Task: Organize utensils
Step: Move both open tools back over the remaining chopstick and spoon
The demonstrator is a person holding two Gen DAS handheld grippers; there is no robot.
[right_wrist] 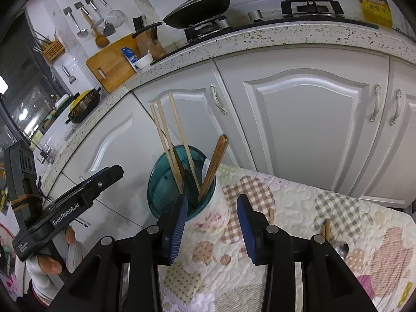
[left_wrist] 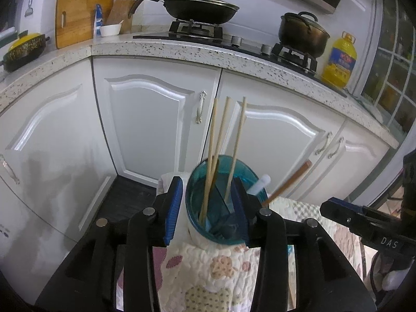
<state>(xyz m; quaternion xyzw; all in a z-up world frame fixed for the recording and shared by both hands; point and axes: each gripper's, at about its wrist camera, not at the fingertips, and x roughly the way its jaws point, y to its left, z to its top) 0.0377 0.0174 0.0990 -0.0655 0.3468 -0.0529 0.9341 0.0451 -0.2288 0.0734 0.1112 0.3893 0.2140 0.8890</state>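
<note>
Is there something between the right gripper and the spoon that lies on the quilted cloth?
Nothing visible blocks it. The spoon lies on the quilted cloth, just right of the open right gripper, partly hidden behind its right finger.

Ahead of the claw, above: speckled worktop (left_wrist: 161, 48) over white cabinet doors (left_wrist: 145, 119). On the hob, a lidded wok (left_wrist: 200, 9) and a pot (left_wrist: 303, 32). Oil bottle (left_wrist: 339, 61) far right; cutting board (left_wrist: 78, 18) and knife block (left_wrist: 122, 13) far left.
</note>
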